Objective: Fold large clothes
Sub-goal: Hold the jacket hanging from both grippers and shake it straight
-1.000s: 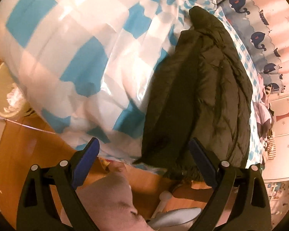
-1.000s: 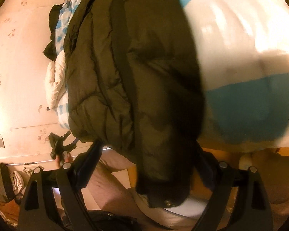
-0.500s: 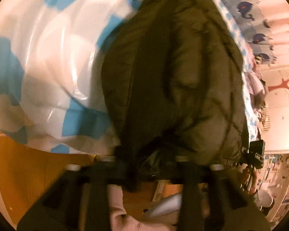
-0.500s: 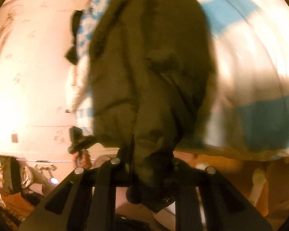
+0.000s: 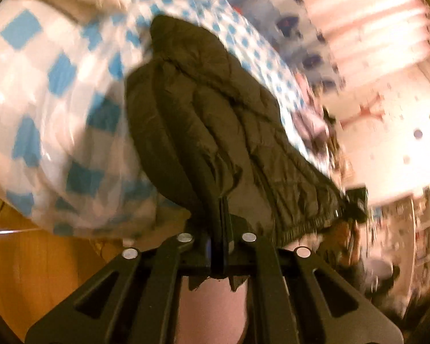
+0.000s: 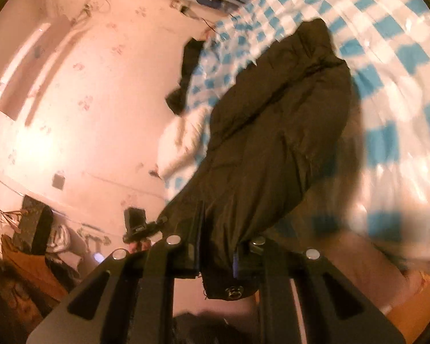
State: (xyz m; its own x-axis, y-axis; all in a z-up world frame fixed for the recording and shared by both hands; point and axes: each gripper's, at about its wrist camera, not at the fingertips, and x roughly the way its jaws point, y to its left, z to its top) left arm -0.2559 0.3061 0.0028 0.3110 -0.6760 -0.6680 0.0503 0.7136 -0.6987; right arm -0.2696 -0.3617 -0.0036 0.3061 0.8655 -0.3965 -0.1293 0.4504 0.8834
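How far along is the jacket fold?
Done: both grippers are shut on the near hem of the dark puffer jacket, left gripper, right gripper. In hand: hem lifted off the checked bedcover. Left: the fold itself; the jacket is full-length.

free: checked bedspread (image 5: 51, 109) left | blocked: wall (image 6: 80, 120), dark jacket (image 5: 215, 132)

I see a dark olive quilted puffer jacket (image 5: 215, 120) mid-frame on a blue-and-white checked glossy bedcover (image 5: 57, 100). Upper right, a pale blue curtain printed with navy whales (image 5: 286, 20). Lower left, orange-brown wooden floor (image 5: 28, 263).
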